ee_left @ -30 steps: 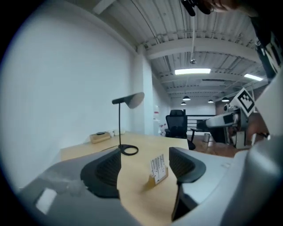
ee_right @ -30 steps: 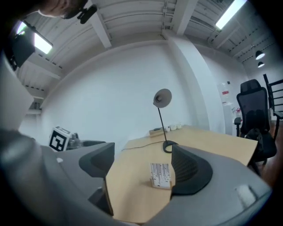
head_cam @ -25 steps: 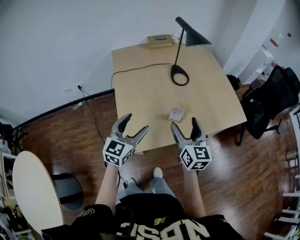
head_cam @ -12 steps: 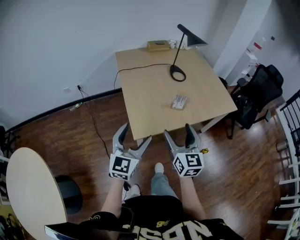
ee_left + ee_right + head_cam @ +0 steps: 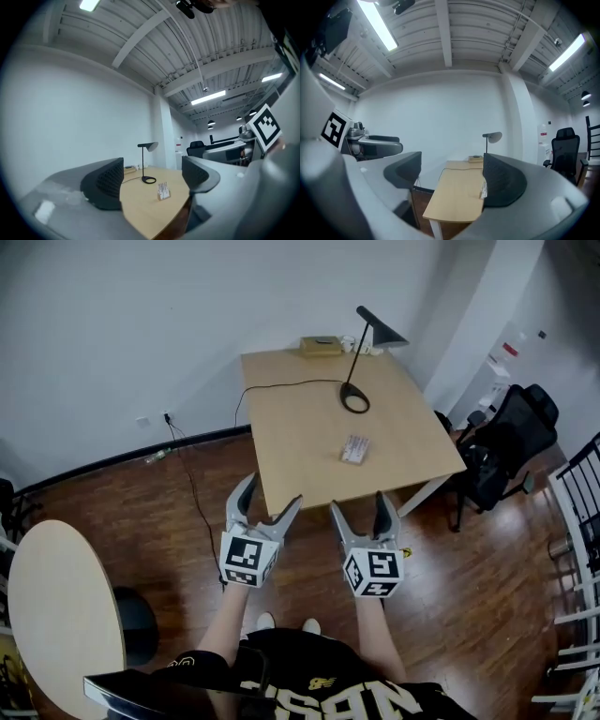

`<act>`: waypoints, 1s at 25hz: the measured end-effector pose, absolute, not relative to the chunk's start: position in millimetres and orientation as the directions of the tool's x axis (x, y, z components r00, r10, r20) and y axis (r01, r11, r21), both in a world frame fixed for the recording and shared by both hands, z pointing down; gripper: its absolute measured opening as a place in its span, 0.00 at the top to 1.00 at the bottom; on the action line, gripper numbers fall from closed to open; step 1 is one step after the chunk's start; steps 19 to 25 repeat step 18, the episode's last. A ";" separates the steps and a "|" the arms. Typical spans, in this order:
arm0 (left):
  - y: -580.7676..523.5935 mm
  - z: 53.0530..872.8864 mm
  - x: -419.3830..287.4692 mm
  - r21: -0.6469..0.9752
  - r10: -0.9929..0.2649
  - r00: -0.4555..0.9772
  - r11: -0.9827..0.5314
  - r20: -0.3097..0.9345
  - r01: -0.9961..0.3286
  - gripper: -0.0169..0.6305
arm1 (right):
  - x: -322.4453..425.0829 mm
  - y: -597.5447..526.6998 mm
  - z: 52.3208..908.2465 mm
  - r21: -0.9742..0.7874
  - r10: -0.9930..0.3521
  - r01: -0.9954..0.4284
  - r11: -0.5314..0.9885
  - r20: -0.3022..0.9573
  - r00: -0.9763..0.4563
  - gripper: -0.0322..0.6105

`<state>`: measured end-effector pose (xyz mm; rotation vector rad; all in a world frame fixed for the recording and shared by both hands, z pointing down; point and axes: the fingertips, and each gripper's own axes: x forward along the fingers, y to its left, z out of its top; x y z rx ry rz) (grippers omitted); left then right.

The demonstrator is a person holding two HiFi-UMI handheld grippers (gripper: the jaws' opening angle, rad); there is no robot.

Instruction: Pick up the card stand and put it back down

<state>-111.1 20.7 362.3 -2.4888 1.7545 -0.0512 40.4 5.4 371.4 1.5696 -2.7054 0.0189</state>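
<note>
Head view | card stand (image 5: pixel 354 449) unmoved on table (image 5: pixel 300 418) | both farther off

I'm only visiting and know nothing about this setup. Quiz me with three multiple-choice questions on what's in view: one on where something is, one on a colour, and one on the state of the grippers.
1. Where is the card stand?
A. On the floor
B. On the table, between the base of the lamp and the near edge
C. Held in a gripper

2. What colour is the lamp?
A. White
B. Red
C. Black

3. How do the left gripper and the right gripper stand?
A. Both open, holding nothing
B. Both shut on the card stand
C. One shut, one open

Answers:
1. B: the card stand sits alone on the tabletop, well away from both grippers.
2. C: the shade, stem and ring base are all black.
3. A: each gripper view shows its jaws apart with nothing held. The left gripper's jaws have just been opening.
</note>
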 end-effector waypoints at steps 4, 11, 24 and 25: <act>20.7 344.6 -100.3 -0.146 -0.945 0.322 -0.312 -0.052 -0.939 0.38 | 53.9 7.8 364.3 -0.002 -0.867 -0.867 0.498 0.000 -0.498 0.32; 24.0 361.8 -81.8 -0.118 -0.943 0.333 -0.330 -0.012 -0.937 0.40 | 69.1 4.7 375.1 -0.019 -0.869 -0.870 0.493 0.031 -0.493 0.32; 25.1 365.0 -85.4 -0.091 -0.943 0.332 -0.330 -0.004 -0.940 0.41 | 75.3 6.0 380.4 -0.012 -0.879 -0.880 0.475 0.051 -0.475 0.32; 25.1 365.0 -85.4 -0.091 -0.943 0.332 -0.330 -0.004 -0.940 0.41 | 75.3 6.0 380.4 -0.012 -0.879 -0.880 0.475 0.051 -0.475 0.32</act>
